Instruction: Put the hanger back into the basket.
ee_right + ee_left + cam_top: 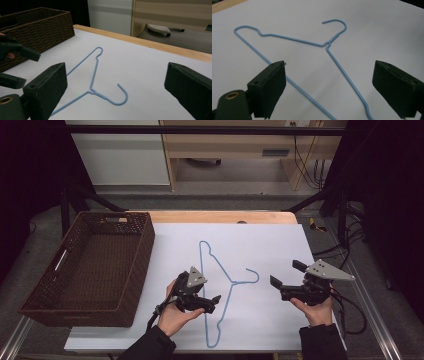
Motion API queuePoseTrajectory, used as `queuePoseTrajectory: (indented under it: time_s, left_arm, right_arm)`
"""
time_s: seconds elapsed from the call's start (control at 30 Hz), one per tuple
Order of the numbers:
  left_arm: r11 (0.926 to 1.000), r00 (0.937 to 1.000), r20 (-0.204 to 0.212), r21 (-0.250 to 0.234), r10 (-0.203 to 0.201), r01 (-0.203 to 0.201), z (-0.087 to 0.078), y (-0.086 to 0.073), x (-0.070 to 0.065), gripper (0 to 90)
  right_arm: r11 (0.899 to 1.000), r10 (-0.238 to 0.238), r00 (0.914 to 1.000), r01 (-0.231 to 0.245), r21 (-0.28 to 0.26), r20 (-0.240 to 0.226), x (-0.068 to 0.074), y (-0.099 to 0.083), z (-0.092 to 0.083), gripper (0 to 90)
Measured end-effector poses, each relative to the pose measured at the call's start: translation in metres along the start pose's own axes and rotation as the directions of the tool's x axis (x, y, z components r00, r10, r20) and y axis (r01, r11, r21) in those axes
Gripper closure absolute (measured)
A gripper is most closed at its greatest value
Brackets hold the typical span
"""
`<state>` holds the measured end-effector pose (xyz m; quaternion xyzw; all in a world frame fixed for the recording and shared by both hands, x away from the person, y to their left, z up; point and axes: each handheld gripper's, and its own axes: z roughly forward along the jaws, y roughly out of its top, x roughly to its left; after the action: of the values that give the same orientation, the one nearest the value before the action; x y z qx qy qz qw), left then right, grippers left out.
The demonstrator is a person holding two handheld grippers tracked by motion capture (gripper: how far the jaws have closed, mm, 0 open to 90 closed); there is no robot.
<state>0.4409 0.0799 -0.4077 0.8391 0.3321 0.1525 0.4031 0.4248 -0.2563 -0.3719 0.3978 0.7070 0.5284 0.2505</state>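
Blue wire hanger (220, 290) lies flat on the white worktop (280, 245), just beside the wicker basket (30, 292), hook pointing away from it. My left gripper (210, 302) hovers over its long bar, jaws wide; my right gripper (285, 280) waits beyond the hook, jaws wide, holding nothing. I'd judge pinching thin wire needs a low, square approach, jaws straddling the bar.
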Motion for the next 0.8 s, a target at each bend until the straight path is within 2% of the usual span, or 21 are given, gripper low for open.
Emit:
queuePoseTrajectory:
  time_s: [0.03, 0.2, 0.3, 0.63, 0.8]
  left_arm:
    - [0.9999, 0.9999, 0.004, 0.009, -0.014, 0.014, 0.006, 0.001, -0.002, 12.4]
    - [0.9995, 0.9998, 0.0, 0.025, -0.02, 0.02, 0.015, 0.001, -0.005, 14.9]
    - [0.9983, 0.9991, 0.002, 0.041, -0.043, 0.043, 0.024, 0.001, -0.009, 16.8]
    - [0.9954, 0.9993, -0.003, 0.089, -0.037, 0.037, 0.045, -0.003, -0.022, 22.5]
    - [0.9924, 0.9986, 0.012, 0.113, -0.051, 0.049, 0.057, -0.006, -0.027, 29.0]
  right_arm:
    - [1.0, 0.002, 1.0, -0.002, 0.0, 0.0, 0.0, 0.0, 0.0, 4.9]
    - [1.0, 0.005, 1.0, -0.005, -0.001, 0.003, 0.0, 0.0, -0.001, 4.9]
    - [1.0, 0.006, 1.0, -0.006, -0.001, 0.003, -0.001, 0.0, -0.001, 4.8]
    - [1.0, 0.004, 1.0, -0.004, 0.001, 0.005, -0.001, 0.0, 0.0, 4.8]
    - [1.0, 0.003, 1.0, -0.003, 0.003, 0.005, -0.001, -0.001, 0.0, 4.7]
